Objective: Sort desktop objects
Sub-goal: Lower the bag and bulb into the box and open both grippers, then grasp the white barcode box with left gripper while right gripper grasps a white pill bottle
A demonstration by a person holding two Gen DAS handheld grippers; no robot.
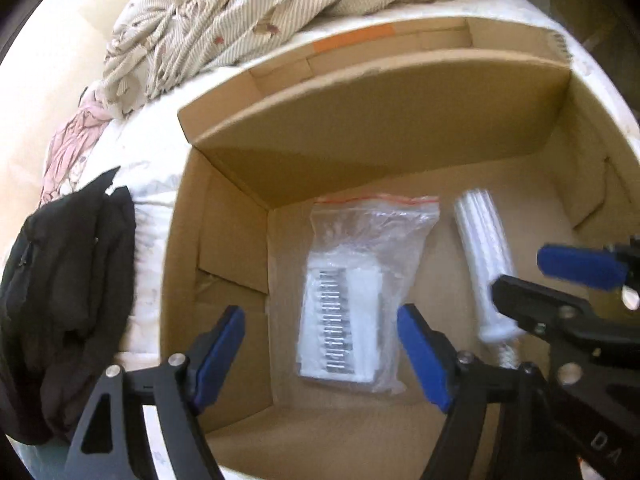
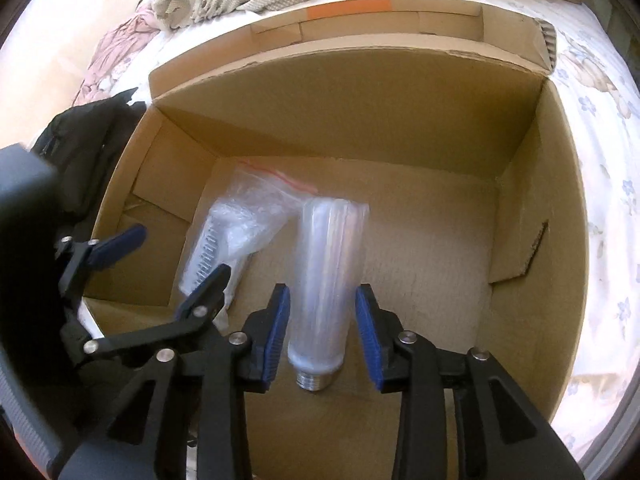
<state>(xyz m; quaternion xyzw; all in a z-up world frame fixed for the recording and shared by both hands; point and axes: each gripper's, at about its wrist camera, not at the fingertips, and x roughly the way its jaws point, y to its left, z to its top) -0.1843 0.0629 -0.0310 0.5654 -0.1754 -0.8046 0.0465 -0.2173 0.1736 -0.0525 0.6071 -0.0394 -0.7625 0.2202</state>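
Everything here centres on the open cardboard box (image 2: 520, 208) sitting on the bed (image 2: 600, 184). On the box floor, toward its left wall, lies a clear zip bag (image 1: 352, 280) with a red seal strip and some white and metal parts inside. Just right of the bag, also on the box floor, lies a clear tube-like piece with a threaded metal end (image 2: 324, 288).

The left gripper (image 1: 320, 356) hangs over the box with its blue-padded fingers (image 1: 222, 356) spread wide on either side of the bag, touching nothing: released. The right gripper (image 2: 322, 336) straddles the tube's threaded end, its fingers (image 2: 276, 336) parted with a visible gap on both sides, so it grips nothing either.

To my eye this is the drop-off step: both items rest in the box and both hands have let go. A dark garment (image 1: 68, 288) lies outside the box's left wall and rumpled bedding (image 1: 224, 20) beyond its far flap.

The next move, I'd judge, is lifting both grippers straight up out of the box without snagging the bag's loose plastic or nudging the tube, which looks liable to roll, then fetching whatever remains to be sorted.
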